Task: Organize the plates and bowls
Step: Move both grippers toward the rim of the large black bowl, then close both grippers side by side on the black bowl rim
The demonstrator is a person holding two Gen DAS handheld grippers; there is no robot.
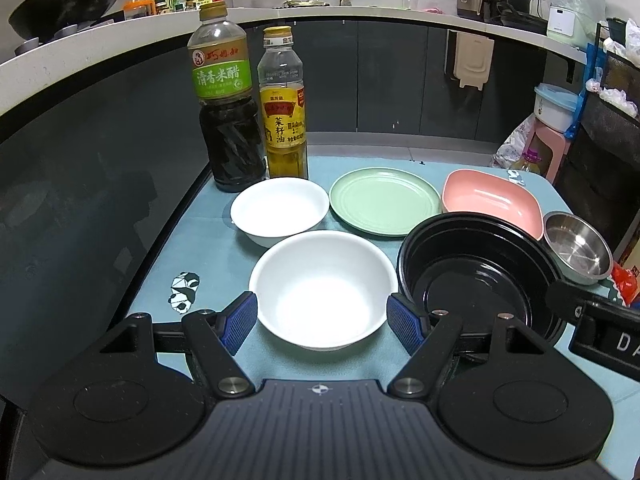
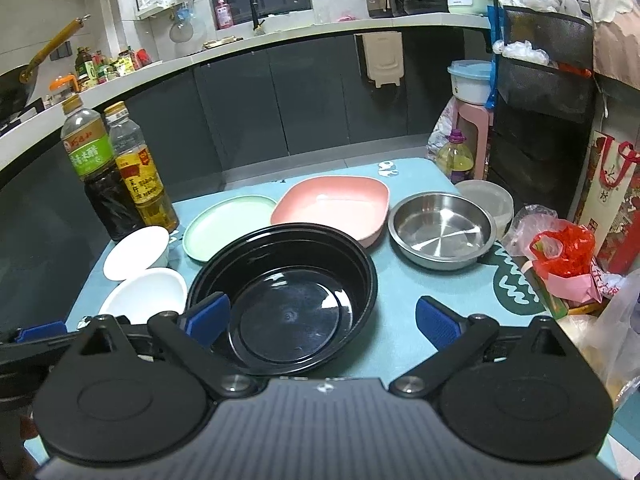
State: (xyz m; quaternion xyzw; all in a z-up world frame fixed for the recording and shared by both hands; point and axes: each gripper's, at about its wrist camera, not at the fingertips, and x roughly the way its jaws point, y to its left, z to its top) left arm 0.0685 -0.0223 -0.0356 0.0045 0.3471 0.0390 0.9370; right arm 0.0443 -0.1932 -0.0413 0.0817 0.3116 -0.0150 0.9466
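1. Holding our left claw [image 1: 322,322] released, we straddle the near white bowl [image 1: 323,289], one finger on each side, neither pad clearly touching it.
2. We keep our right claw [image 2: 322,318] released too, low over the black bowl [image 2: 285,295], left finger inside the rim.
3. On the counter [image 2: 404,336] behind sit a second white bowl [image 1: 279,210], green plate [image 1: 385,202], pink dish [image 2: 334,204] and steel bowl [image 2: 442,230].
4. Two bottles [image 1: 224,100] stand at the back left.

Dim bluish light, fisheye-warped edges, sharp focus
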